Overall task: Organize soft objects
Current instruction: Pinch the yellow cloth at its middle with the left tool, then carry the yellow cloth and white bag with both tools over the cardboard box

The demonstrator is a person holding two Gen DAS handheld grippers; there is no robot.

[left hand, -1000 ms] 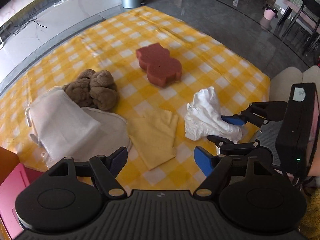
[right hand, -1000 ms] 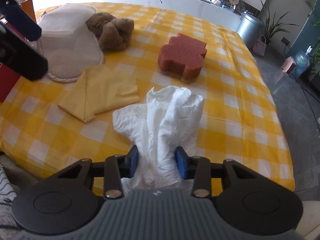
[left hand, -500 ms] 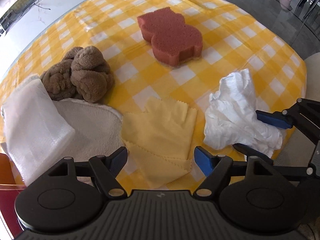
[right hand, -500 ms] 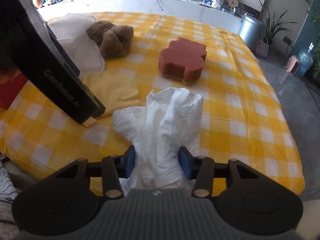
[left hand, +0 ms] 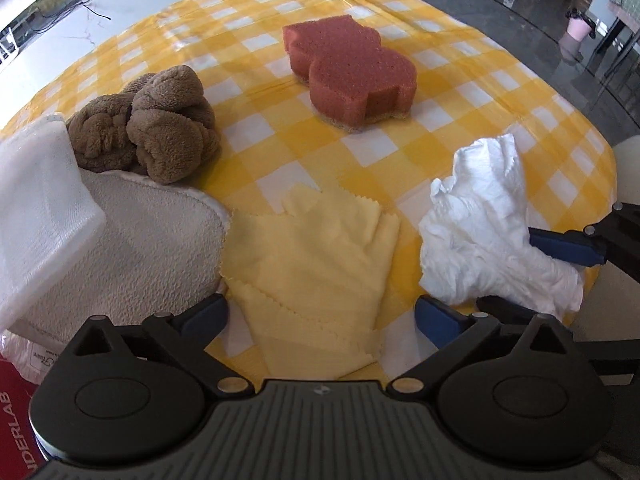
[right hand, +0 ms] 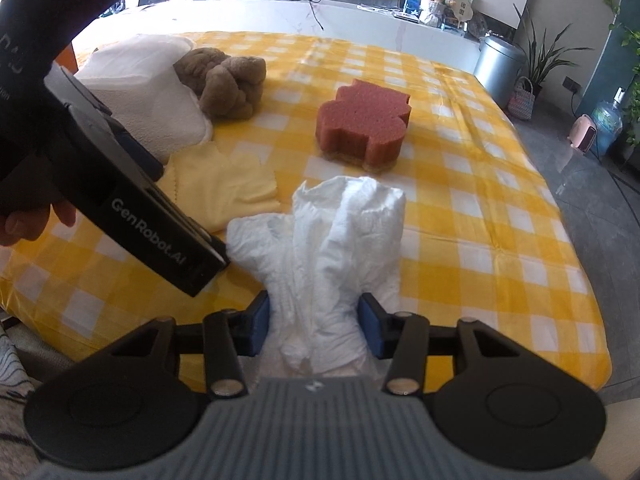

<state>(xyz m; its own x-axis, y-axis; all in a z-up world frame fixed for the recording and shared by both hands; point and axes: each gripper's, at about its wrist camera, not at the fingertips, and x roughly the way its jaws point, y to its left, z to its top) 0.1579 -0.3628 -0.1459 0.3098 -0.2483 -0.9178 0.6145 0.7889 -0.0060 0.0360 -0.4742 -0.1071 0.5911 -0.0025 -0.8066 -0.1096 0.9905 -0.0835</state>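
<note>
A crumpled white cloth [right hand: 340, 240] lies near the front edge of the yellow checked tablecloth [right hand: 460, 200]. My right gripper [right hand: 318, 330] is open, its blue pads either side of the cloth's near end; it also shows in the left wrist view [left hand: 532, 268]. My left gripper [left hand: 320, 318] is open and empty, low over a folded pale yellow cloth [left hand: 316, 260]. A red sponge [left hand: 348, 72], a knotted brown towel [left hand: 152, 124] and a white towel [left hand: 120, 248] lie further back.
A white mesh pouch [left hand: 36, 208] lies on the white towel at the left. A red box [left hand: 16, 432] sits at the near left edge. A metal bin [right hand: 498, 70] and plants stand on the floor beyond the table.
My left gripper has moved forward and down, over the yellow cloth. My right gripper's jaws have opened wider around the white cloth.
</note>
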